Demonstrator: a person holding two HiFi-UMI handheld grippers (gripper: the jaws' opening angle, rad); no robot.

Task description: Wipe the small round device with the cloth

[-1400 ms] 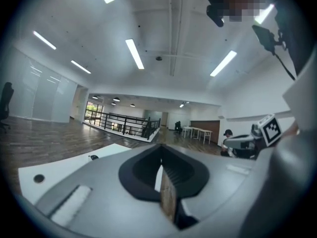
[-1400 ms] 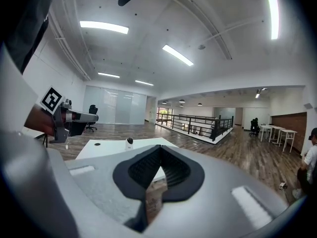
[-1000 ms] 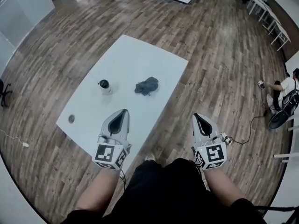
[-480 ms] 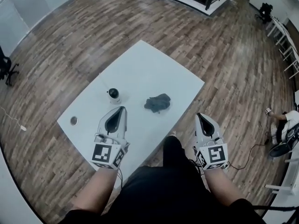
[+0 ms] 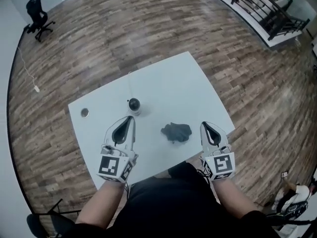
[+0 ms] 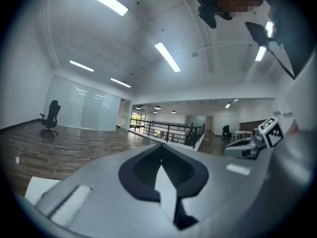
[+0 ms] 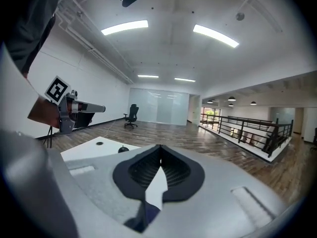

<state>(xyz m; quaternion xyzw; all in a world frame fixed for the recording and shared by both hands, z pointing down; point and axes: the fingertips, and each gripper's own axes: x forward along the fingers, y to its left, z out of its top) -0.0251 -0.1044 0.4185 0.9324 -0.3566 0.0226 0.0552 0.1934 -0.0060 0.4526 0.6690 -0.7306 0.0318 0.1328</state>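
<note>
In the head view the small round device (image 5: 133, 104), dark on top with a white base, stands upright on the white table (image 5: 163, 83). The dark crumpled cloth (image 5: 176, 132) lies to its right, nearer the front edge. My left gripper (image 5: 131, 117) hovers just in front of the device, shut and holding nothing. My right gripper (image 5: 203, 123) is at the table's right front edge, to the right of the cloth, also shut and holding nothing. In the right gripper view the device's (image 7: 123, 149) top shows just past the shut jaws.
A small round disc (image 5: 84, 112) lies near the table's left edge. A thin cable (image 5: 130, 83) runs from the device toward the far side. An office chair (image 5: 37, 14) stands at the far left and a railing (image 5: 257, 4) at the far right.
The head view has swung round the table. The device and cloth now lie closer below me, and both grippers have come over the table's front part, the cloth between them.
</note>
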